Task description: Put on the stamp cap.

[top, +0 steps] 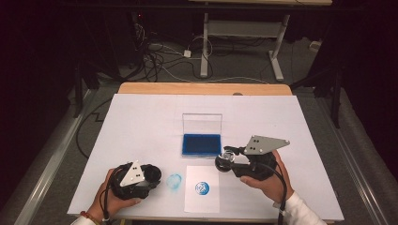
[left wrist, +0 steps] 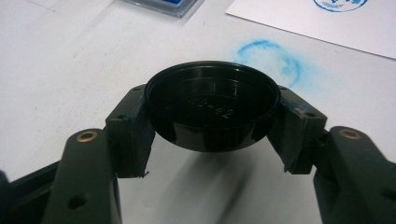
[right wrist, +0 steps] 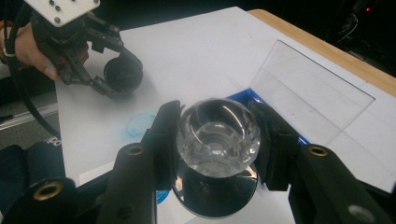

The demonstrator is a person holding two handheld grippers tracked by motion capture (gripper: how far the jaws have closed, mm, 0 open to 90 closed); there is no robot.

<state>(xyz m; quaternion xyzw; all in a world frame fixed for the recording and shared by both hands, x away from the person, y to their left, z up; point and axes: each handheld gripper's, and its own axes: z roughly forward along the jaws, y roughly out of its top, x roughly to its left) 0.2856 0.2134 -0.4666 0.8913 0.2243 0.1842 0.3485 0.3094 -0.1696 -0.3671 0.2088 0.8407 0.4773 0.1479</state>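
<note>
- A round blue stamped print (top: 202,188) is already laid on the white paper sheet (top: 202,201), so the stamping itself is judged as done at least once
- A fainter blue ring smudge (top: 174,181) is seen on the white table cover (top: 141,122), between the left gripper and the sheet
- The blue ink pad (top: 201,145) is left open, its clear lid (top: 202,123) raised, just beyond the right gripper's jaws
- What is judged to remain: the stamp to be capped and the ink pad closed
- The stamp (right wrist: 217,140), with its clear faceted knob, is clenched between the jaws of the right gripper (top: 233,159); its dark round base is seen below the knob, above the near corner of the sheet
- The right gripper is held by a hand (top: 272,183) from the near right, jaws pointed leftward
- The black round cap (left wrist: 212,112) is grasped at its sides by the left gripper (top: 149,174), hollow side towards the camera, lifted just off the cover
- The left gripper is held low by the left hand (top: 110,197), jaws aimed rightward at the smudge, well apart from the stamp
</note>
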